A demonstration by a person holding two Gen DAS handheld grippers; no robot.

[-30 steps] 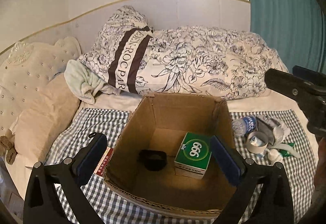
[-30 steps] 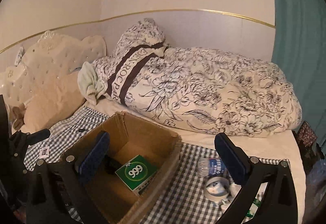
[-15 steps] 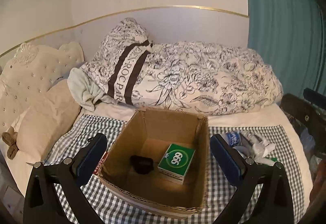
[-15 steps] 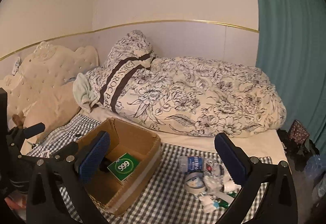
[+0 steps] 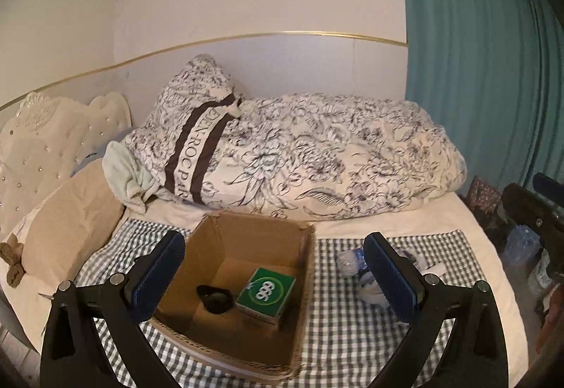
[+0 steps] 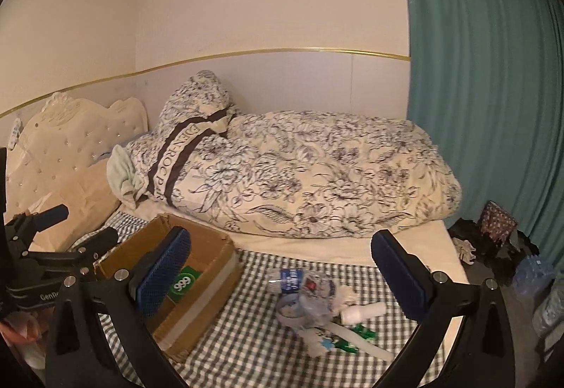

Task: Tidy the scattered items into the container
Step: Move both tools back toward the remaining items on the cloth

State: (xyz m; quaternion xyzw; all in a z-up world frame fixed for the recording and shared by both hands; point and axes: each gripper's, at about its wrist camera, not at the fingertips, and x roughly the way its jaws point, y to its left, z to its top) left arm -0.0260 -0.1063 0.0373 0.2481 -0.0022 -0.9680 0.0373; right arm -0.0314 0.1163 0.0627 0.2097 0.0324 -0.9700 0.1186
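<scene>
An open cardboard box point(image 5: 299, 292) point(image 6: 215, 282) stands on the checked cloth. Inside lie a green "999" box point(image 5: 266, 291) point(image 6: 183, 284) and a small black item point(image 5: 215, 298). To its right lies a pile of loose items: a crushed water bottle point(image 6: 296, 280) point(image 5: 349, 259), a tape roll point(image 6: 290, 312), a white tube point(image 6: 363, 310) and green-and-white packets point(image 6: 342, 338). My left gripper point(image 5: 276, 277) is open and empty, held back above the box. My right gripper point(image 6: 280, 271) is open and empty, above and short of the pile.
A floral duvet point(image 5: 317, 155) and pillow lie behind the box on the bed. A beige pillow point(image 5: 67, 222) and padded headboard point(image 5: 42, 137) are at left. A teal curtain point(image 6: 486, 105) hangs at right, with clutter on the floor point(image 6: 493, 240).
Both grippers have pulled back and risen away from the box, so the bed shows smaller and farther. Both stay open and empty. The items have not moved.
</scene>
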